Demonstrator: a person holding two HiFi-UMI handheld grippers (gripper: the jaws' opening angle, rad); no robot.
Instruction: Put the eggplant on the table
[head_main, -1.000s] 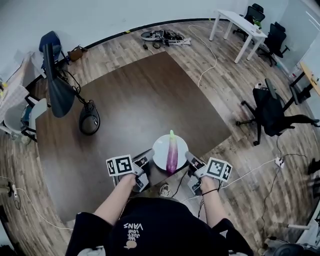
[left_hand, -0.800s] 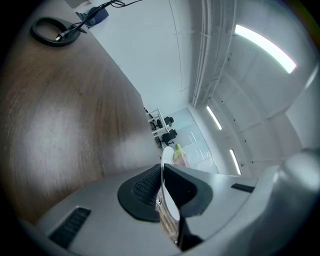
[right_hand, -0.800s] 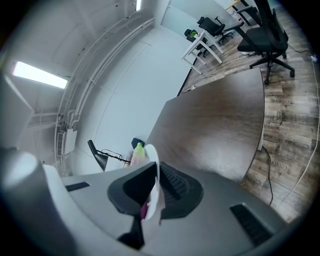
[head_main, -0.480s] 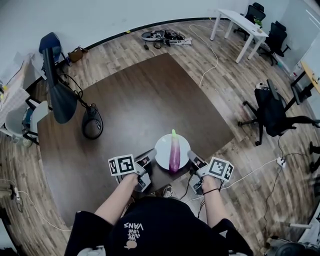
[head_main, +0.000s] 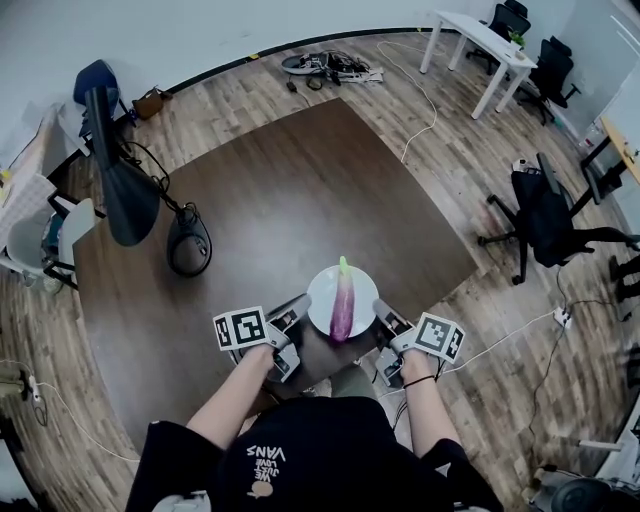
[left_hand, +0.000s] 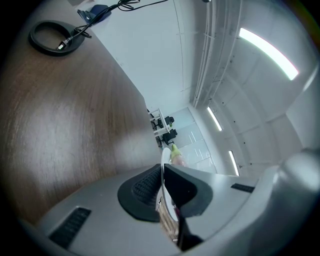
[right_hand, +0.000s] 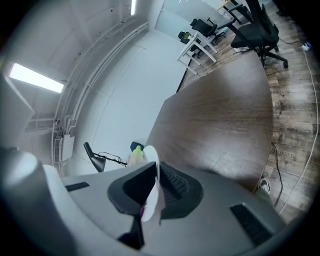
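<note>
White plate (head_main: 322, 293) bearing the eggplant (head_main: 343, 306) is clamped by left gripper (head_main: 302, 305) and right gripper (head_main: 379, 309).

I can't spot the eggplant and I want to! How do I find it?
Find the big dark brown table, then look at its near edge, where the left gripper and right gripper pinch a round white plate. The eggplant lies on that plate: long, purple, with a green tip, the only coloured thing there.
</note>
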